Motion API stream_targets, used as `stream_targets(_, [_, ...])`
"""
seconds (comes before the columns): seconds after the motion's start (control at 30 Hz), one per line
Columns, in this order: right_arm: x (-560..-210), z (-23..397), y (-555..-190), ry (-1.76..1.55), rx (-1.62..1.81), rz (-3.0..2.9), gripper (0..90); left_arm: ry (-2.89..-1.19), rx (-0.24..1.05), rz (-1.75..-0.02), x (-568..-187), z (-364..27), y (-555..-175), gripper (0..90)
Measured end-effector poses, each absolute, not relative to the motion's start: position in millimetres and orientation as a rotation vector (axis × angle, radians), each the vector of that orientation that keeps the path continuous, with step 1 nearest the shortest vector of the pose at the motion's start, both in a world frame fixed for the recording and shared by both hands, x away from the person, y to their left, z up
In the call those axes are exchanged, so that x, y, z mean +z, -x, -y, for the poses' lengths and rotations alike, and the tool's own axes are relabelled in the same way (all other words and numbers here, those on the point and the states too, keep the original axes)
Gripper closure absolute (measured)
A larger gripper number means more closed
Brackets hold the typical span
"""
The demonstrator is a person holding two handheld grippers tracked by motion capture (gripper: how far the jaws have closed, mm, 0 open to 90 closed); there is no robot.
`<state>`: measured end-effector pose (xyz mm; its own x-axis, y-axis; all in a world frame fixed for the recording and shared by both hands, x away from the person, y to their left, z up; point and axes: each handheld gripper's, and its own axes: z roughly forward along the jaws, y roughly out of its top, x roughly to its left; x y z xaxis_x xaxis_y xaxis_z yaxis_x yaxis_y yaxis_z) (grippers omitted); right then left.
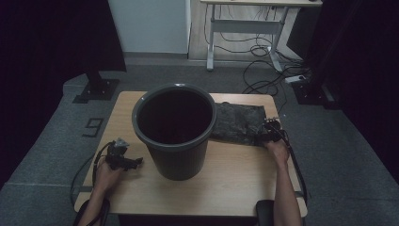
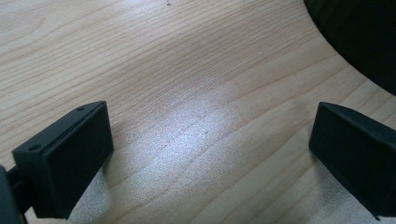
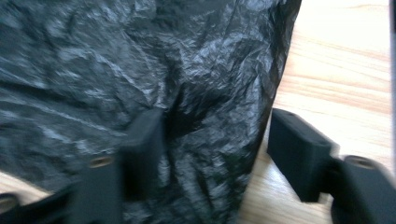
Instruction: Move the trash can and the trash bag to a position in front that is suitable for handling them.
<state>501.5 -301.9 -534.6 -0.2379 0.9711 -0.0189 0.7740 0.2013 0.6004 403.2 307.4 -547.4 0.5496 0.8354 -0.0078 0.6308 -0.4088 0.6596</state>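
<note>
Black crinkled plastic lies between the jaws of the right gripper (image 3: 215,154): in the right gripper view one jaw rests on top of the bag (image 3: 140,84), the other stands on bare wood just off the bag's edge, so a strip of the bag's border sits in the gap. The jaws are about half way apart, and whether the pads already press on the plastic cannot be told, since the picture is blurred there. In the high view the right gripper (image 1: 272,130) is at the bag's (image 1: 237,121) near corner, on the side far from the bucket (image 1: 175,129).

Taking the bucket as the landmark: the bag lies flat on the table (image 1: 235,179), spread out just beside the bucket's right side, its left edge hidden behind the bucket's rim. The bucket itself is dark grey, upright, its mouth open upward, near the middle of the table.

On the bucket's other side, the left gripper (image 1: 123,157) is low over the wood, near the bucket's base but apart from it. In the left gripper view the left gripper's (image 2: 210,154) jaws stand wide with only bare wood grain between them, and the bucket's dark wall (image 2: 359,37) curves through the upper right corner.
</note>
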Motion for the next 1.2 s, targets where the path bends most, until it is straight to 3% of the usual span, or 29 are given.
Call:
stream_targets(0.07, [-534.1, 303.9, -501.1, -1.658, 0.713, -2.088, 52.3, -2.172, 0.432, -1.175, -547.5, -307.4, -403.2, 0.0])
stream_targets(0.1, [-533.3, 303.7, -499.8, -1.640, 0.722, -2.111, 63.3, -2.172, 0.432, -1.175, -547.5, -307.4, -403.2, 0.0])
stream_targets(0.13, [-532.3, 303.2, -498.6, -1.634, 0.722, -2.127, 68.7, -2.172, 0.432, -1.175, -547.5, -307.4, -403.2, 0.0])
stream_targets(0.23, [-530.8, 301.0, -491.5, -1.639, 0.723, -2.155, 79.9, -2.172, 0.433, -1.174, -547.5, -307.3, -403.2, 0.0])
stream_targets(0.5, [-530.0, 293.1, -449.0, -1.621, 0.745, -2.206, 80.5, -2.170, 0.432, -1.174, -547.6, -306.3, -403.1, 0.0])
stream_targets(0.6, [-530.1, 275.9, -411.5, -1.565, 0.757, -2.254, 80.4, -2.171, 0.431, -1.172, -547.6, -305.3, -402.9, 0.0])
stream_targets(0.67, [-529.5, 267.2, -396.1, -1.534, 0.769, -2.297, 76.2, -2.172, 0.432, -1.170, -547.6, -304.8, -402.7, 0.0])
stream_targets(0.7, [-527.2, 262.5, -387.6, -1.509, 0.758, -2.327, 68.2, -2.173, 0.430, -1.169, -547.6, -304.7, -402.7, 0.0])
stream_targets(0.73, [-527.2, 262.5, -387.6, -1.509, 0.758, -2.327, 68.2, -2.173, 0.430, -1.169, -547.6, -304.7, -402.7, 0.0])
stream_targets(0.77, [-518.7, 263.3, -381.6, -1.500, 0.748, -2.321, 52.7, -2.173, 0.430, -1.168, -547.6, -304.3, -402.5, 0.0])
stream_targets(0.8, [-518.7, 263.3, -381.6, -1.500, 0.748, -2.321, 52.7, -2.173, 0.430, -1.168, -547.6, -304.3, -402.5, 0.0])
stream_targets(0.83, [-505.8, 275.3, -385.6, -1.525, 0.774, -2.206, 41.6, -2.173, 0.430, -1.168, -547.6, -304.1, -402.5, 0.0])
stream_targets(0.93, [-497.7, 295.5, -404.5, -1.618, 0.787, -2.076, 30.1, -2.174, 0.429, -1.168, -547.6, -304.1, -402.5, 0.0])
stream_targets(1.07, [-508.3, 310.3, -438.5, -1.681, 0.747, -2.025, 27.3, -2.174, 0.429, -1.166, -547.6, -303.9, -402.6, 0.0])
stream_targets(1.2, [-522.4, 310.2, -455.4, -1.694, 0.659, -2.042, 37.1, -2.174, 0.429, -1.167, -547.6, -303.9, -402.6, 0.0])
